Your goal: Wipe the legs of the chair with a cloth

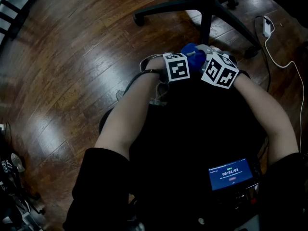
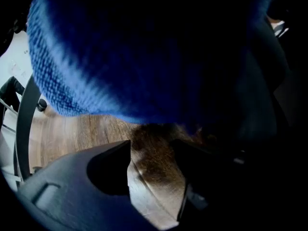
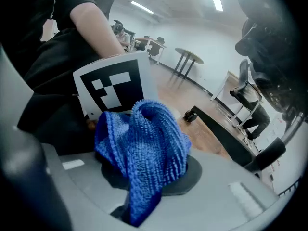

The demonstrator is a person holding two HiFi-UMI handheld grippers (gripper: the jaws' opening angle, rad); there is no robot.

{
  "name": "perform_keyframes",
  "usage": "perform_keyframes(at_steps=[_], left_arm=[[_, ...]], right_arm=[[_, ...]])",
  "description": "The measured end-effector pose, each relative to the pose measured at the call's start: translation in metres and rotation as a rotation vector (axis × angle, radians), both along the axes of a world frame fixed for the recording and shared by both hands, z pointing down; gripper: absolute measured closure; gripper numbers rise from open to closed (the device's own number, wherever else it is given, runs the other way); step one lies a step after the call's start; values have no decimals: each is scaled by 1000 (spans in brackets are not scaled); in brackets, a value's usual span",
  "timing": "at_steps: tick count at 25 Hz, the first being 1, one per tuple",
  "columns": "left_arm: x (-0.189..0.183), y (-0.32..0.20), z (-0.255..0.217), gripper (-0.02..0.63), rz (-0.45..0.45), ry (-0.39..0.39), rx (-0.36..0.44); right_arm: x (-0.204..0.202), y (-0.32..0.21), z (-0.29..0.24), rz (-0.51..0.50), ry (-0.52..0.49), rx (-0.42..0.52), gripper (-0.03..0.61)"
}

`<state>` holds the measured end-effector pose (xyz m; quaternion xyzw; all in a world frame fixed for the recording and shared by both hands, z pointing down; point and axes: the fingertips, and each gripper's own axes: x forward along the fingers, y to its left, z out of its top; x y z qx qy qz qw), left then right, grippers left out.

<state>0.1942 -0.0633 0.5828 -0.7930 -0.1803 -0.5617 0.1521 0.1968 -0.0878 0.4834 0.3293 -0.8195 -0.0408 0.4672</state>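
A blue knitted cloth is bunched between the jaws of my right gripper, which is shut on it. In the head view the cloth shows between the two marker cubes, which I hold close together over my lap. My left gripper is open, with only wood floor showing between its jaws. The cloth hangs just ahead of it and fills the upper part of that view. The chair's black star base stands on the floor just beyond both grippers. One leg with a caster lies behind the cloth.
A white charger and its cable lie on the wood floor at right. A small lit screen sits on my chest. Dark gear is at lower left. Office chairs and a round table stand farther off.
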Motion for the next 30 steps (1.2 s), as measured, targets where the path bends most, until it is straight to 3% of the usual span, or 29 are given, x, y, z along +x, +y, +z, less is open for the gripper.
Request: perform_keyframes(at_steps=[4, 11, 15, 19, 25, 30], left_arm=[[0, 1, -1, 327, 7, -15, -3], [-8, -1, 1, 327, -31, -72, -36], [-2, -1, 1, 327, -24, -57, -75], [-8, -2, 1, 327, -43, -100, -71], [-6, -5, 2, 327, -57, -117, -37], [-13, -8, 2, 327, -84, -133, -12]], right_arm=[[16, -17, -3, 24, -11, 23, 494], [97, -103, -39, 263, -63, 155, 494], [132, -144, -55, 355, 33, 225, 492], [148, -164, -63, 420, 101, 264, 494], [137, -151, -57, 408, 109, 246, 497], [98, -110, -36, 287, 140, 187, 497]])
